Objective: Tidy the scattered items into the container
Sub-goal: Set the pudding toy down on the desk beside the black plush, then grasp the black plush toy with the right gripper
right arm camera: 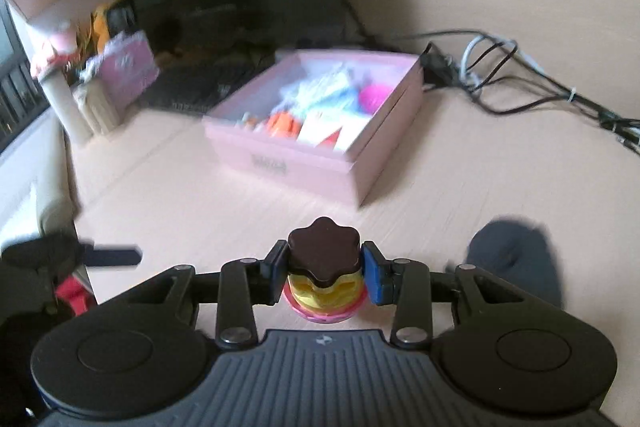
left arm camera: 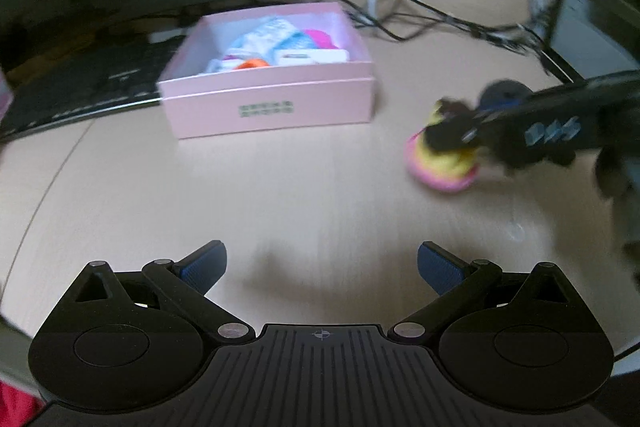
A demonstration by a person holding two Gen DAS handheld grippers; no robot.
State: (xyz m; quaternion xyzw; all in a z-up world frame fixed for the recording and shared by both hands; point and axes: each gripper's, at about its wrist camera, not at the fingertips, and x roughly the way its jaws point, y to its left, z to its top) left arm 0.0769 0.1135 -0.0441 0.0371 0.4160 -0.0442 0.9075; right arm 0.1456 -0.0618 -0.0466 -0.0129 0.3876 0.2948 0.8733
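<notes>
**Toy Cake Caught, Box Waiting**

The right gripper (right arm camera: 323, 273) has closed on a little toy cake (right arm camera: 323, 267). Its two blue pads (right arm camera: 375, 277) press the sides just under the brown top, so the cake should not slip. The cake has a yellow middle and a pink bottom. It looks to be low, at or just above the desk (left arm camera: 300, 187); I cannot tell if it is lifted.

The pink box (left arm camera: 272, 83) sits farther back on the desk, to the left of the cake. It has no lid on, so things can drop right in. Some bright things already lie inside. The cake is not in it yet.

The left gripper (left arm camera: 322, 269) is near us, wide open, with nothing in it. It seems to wait out of the way.

Black wires (left arm camera: 440, 15) lie far right, behind the box. A keyboard (left arm camera: 80, 87) lies far left.

I think the next job is to carry the cake over the box.
</notes>
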